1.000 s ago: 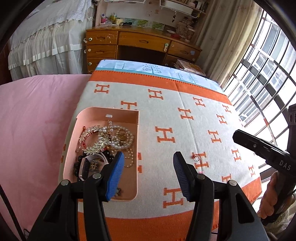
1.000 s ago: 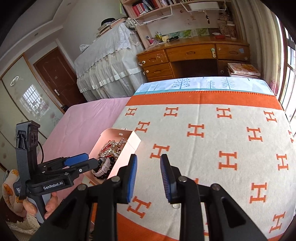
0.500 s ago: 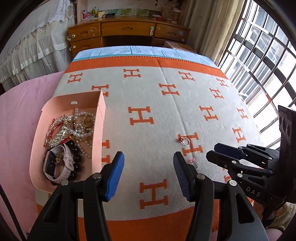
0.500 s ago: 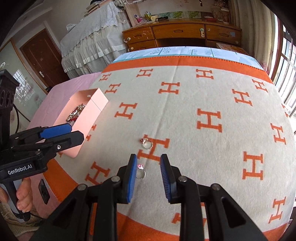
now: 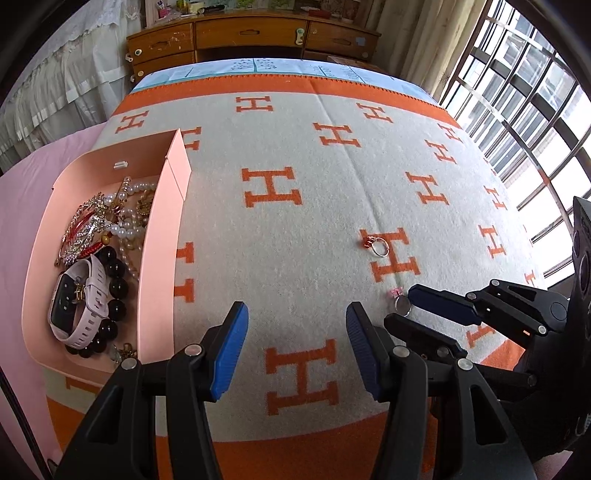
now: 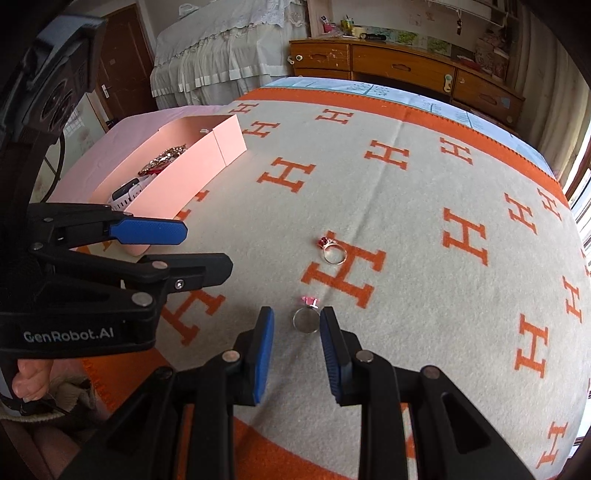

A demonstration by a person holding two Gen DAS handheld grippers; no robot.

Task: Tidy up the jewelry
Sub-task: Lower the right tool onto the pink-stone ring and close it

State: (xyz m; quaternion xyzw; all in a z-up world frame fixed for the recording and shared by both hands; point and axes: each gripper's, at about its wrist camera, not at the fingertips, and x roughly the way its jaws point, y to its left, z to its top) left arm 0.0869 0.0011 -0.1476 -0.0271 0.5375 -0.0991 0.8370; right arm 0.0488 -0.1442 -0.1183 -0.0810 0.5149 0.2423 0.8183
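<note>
A ring with a pink stone lies on the H-patterned blanket, right between the tips of my right gripper. The jaws stand narrowly open around it and the pads do not press on it. The left wrist view shows the same ring at the tips of the right gripper. Farther out lies a ring with a red stone. My left gripper hangs open over bare blanket, holding nothing. A pink box at the left holds pearls, beads and a watch.
The blanket's orange border runs along the near edge of the bed. A pink sheet lies left of the box. A wooden desk stands beyond the bed, and barred windows are at the right.
Both grippers have come down toward the blanket. The right one now has the pink-stone ring between its tips. Neither jaw width has changed.
</note>
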